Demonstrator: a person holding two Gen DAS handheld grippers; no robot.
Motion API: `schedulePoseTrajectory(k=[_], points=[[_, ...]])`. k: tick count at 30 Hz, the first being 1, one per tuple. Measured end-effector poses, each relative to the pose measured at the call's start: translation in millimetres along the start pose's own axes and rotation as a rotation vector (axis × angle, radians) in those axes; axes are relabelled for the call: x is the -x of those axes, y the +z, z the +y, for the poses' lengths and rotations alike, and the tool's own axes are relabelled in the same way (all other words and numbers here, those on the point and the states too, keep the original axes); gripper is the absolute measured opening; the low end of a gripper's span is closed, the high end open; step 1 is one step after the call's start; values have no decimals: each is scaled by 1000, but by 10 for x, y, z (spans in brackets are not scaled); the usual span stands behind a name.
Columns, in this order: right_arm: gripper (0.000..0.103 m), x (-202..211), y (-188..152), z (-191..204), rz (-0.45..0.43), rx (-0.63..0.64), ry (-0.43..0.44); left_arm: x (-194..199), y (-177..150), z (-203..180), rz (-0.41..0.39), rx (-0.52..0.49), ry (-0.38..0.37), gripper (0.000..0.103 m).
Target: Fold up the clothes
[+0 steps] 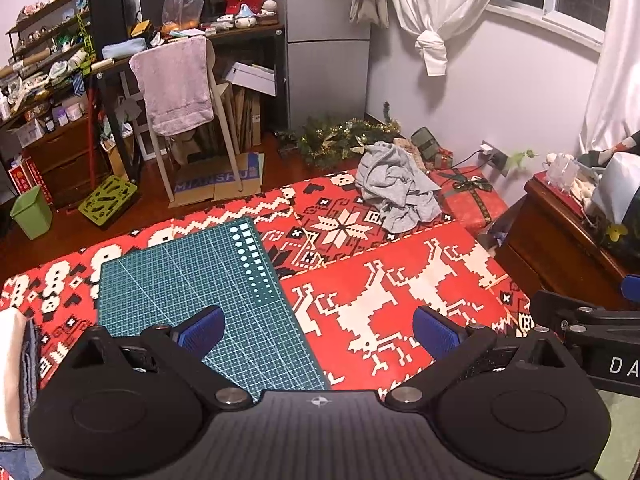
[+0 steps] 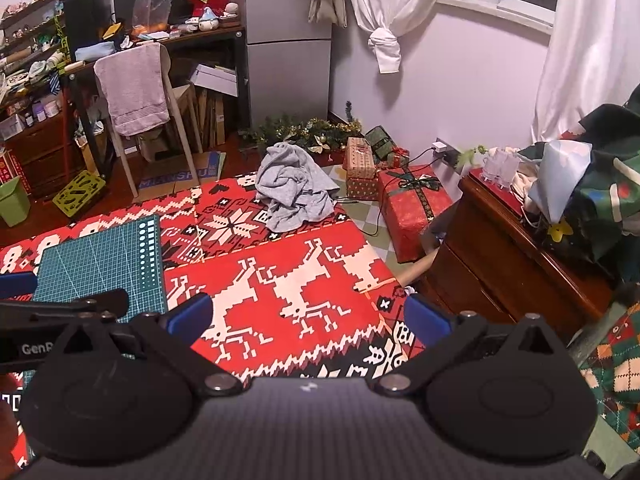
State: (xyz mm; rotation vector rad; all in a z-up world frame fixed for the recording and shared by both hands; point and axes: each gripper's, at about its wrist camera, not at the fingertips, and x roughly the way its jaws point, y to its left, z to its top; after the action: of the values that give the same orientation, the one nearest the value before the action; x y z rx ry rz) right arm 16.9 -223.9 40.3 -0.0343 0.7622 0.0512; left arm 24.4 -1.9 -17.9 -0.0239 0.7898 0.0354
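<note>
Clearly the fold has not begun: this is the reach-out step. At far left, a stack of folded cloth (image 1: 16, 376) sits at the worktop's edge. Next comes the green cutting mat (image 1: 192, 280) on the red patterned cover (image 1: 420, 264). The left tool (image 1: 318, 330) hovers above the mat's right edge, spread wide and empty. The right tool (image 2: 308, 318) hangs just beside it over the reindeer print, equally wide, gripping nothing. Further right and well beyond both, the grey garment (image 2: 294, 192) lies crumpled near the far edge. Next, I judge, both tools must travel forward and pinch the garment's edges to drag it closer.
</note>
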Motion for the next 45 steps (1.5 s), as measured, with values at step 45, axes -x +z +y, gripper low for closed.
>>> schedulePoseTrajectory(k=[45], points=[[103,-2313,324,-98,-56,159,2,-1577,504,1001,-94,106,-30,101]])
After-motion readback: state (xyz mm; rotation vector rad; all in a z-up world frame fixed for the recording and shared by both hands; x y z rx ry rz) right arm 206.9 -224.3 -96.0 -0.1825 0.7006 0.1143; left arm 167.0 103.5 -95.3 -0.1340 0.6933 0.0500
